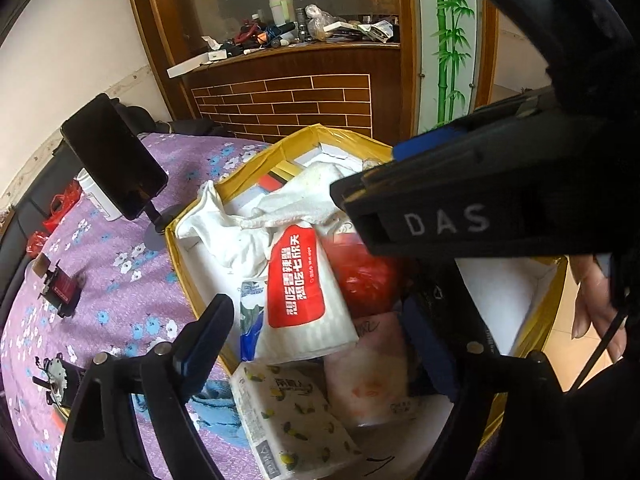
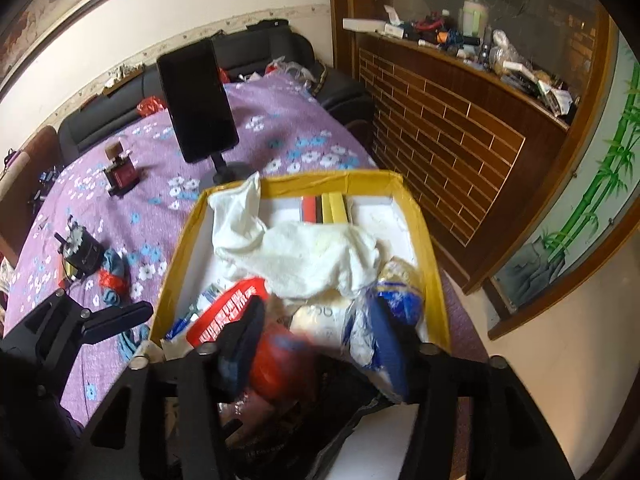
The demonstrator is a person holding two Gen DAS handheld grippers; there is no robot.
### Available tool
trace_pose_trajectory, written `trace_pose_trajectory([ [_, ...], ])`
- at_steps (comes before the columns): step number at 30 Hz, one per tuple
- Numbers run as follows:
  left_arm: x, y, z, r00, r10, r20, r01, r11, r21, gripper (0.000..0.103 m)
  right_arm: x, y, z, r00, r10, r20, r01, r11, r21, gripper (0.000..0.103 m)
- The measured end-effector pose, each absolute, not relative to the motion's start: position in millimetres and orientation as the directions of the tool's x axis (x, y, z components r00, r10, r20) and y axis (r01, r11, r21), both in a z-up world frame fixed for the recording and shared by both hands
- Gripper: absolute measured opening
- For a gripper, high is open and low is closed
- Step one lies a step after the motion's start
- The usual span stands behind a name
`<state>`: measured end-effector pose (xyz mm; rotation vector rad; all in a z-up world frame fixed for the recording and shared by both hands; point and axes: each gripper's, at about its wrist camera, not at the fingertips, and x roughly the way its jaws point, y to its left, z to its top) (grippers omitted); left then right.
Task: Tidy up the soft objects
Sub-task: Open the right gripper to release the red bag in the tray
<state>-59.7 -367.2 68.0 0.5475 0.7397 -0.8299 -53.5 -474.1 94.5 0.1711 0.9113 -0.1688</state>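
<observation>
A yellow-rimmed box [image 1: 248,168] [image 2: 424,232] stands on the purple cloth and holds soft goods. A white towel [image 1: 304,196] [image 2: 312,256] lies on top. Below it are a red-and-white tissue pack [image 1: 300,280], a lemon-print pack [image 1: 288,416] and a pink pack [image 1: 364,376]. My left gripper [image 1: 320,312] hangs open over these packs and grips nothing. My right gripper [image 2: 316,340] is open low in the box. A blurred red soft thing [image 2: 280,356] [image 1: 364,276] lies between its fingers, near the left pad. A blue-and-white plastic bag [image 2: 364,320] touches the right finger.
A dark phone on a stand [image 1: 116,160] [image 2: 200,100] rises beside the box's far left corner. Small red and black devices [image 2: 120,176] and a blue cloth [image 1: 216,404] lie on the purple cloth. A cluttered wooden counter [image 2: 460,120] stands behind. A person's hand [image 1: 596,300] is at the right.
</observation>
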Motion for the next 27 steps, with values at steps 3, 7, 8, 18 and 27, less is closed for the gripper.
trace_pose_trajectory([
  [3, -61, -367, 69, 0.472, -0.45, -0.758, 0.805, 0.57, 0.163, 0.087, -57, -473, 104, 0.637, -0.073, -0.767, 0.212, 0.974, 0.084, 0.074],
  [7, -61, -363, 73, 0.488, -0.457, -0.744, 0.796, 0.582, 0.164, 0.087, -66, -476, 117, 0.705, -0.013, -0.709, 0.186, 0.968, 0.167, 0.079],
  [8, -60, -362, 75, 0.492, -0.459, -0.74, 0.792, 0.588, 0.163, 0.087, -66, -476, 118, 0.712, -0.003, -0.702, 0.185, 0.965, 0.184, 0.08],
  [18, -59, -353, 88, 0.538, -0.471, -0.698, 0.759, 0.632, 0.158, 0.087, -71, -472, 130, 0.756, 0.008, -0.654, 0.178, 0.96, 0.217, 0.082],
  [27, -57, -344, 95, 0.574, -0.459, -0.679, 0.728, 0.666, 0.165, 0.087, -70, -473, 146, 0.753, -0.144, -0.641, 0.276, 0.955, 0.109, 0.085],
])
